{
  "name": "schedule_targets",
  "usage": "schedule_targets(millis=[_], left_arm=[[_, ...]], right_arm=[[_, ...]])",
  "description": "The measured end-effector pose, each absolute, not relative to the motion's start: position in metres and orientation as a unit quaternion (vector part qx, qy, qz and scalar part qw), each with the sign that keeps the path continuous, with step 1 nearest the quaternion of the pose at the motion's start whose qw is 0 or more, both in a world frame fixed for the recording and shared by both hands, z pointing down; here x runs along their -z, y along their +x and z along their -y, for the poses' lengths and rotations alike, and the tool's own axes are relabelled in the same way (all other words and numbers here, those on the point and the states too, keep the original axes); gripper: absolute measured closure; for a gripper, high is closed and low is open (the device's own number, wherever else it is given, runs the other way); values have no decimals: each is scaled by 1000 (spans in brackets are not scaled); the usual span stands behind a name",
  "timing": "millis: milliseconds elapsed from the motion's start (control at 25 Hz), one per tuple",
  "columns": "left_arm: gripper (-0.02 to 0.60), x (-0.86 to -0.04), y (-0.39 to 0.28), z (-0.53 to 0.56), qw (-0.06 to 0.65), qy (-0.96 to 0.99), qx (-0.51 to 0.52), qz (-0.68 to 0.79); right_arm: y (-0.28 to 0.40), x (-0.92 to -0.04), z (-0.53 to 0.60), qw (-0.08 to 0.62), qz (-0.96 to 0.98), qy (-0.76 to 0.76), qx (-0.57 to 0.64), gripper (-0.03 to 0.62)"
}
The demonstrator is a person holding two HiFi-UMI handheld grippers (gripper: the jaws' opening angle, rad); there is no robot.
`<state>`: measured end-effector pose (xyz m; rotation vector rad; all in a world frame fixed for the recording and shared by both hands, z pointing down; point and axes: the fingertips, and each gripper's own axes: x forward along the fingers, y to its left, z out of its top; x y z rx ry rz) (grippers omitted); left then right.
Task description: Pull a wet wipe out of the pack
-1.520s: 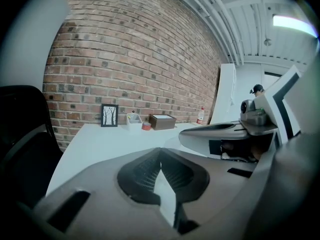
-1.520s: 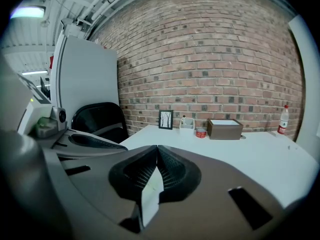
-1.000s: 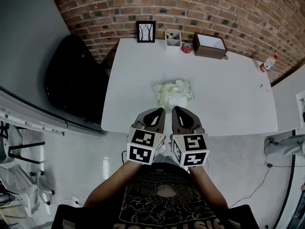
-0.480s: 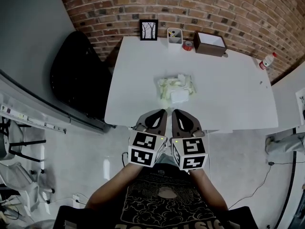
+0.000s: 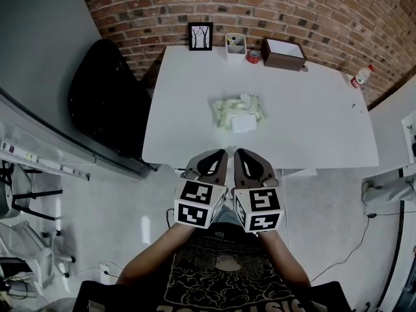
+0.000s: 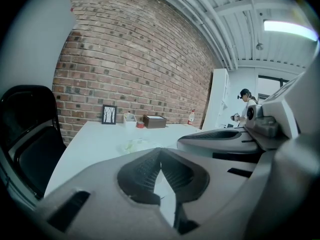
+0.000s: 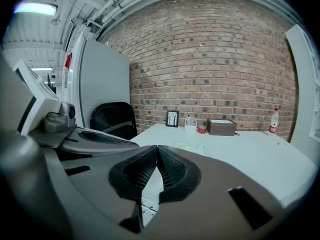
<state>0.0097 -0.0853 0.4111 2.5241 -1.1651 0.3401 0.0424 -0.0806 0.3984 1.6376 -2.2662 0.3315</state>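
Note:
A pale green wet wipe pack (image 5: 238, 112) with a white lid lies near the middle of the white table (image 5: 312, 129). It shows faintly in the left gripper view as the pack (image 6: 137, 145) and in the right gripper view as the pack (image 7: 189, 147). My left gripper (image 5: 214, 156) and right gripper (image 5: 242, 155) hang side by side below the table's near edge, well short of the pack. Both are shut with nothing between the jaws, as the left gripper (image 6: 160, 151) and right gripper (image 7: 157, 149) show close up.
At the table's far edge stand a framed picture (image 5: 200, 36), a white pen cup (image 5: 235, 45), a red tape roll (image 5: 253, 56) and a brown box (image 5: 284, 53). A water bottle (image 5: 360, 77) stands far right. A black chair (image 5: 104, 99) sits left of the table.
The view has drawn back a little from the table, so the pack sits farther from both grippers. The grippers stay shut and side by side.

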Motion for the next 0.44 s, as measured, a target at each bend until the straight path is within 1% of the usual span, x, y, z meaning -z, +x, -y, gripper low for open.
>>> schedule_targets(millis=[440], left_arm=[[571,-411,14,80,168,891,-117,406]], right_arm=[[47,-398,74,160,790,581,-113,577]])
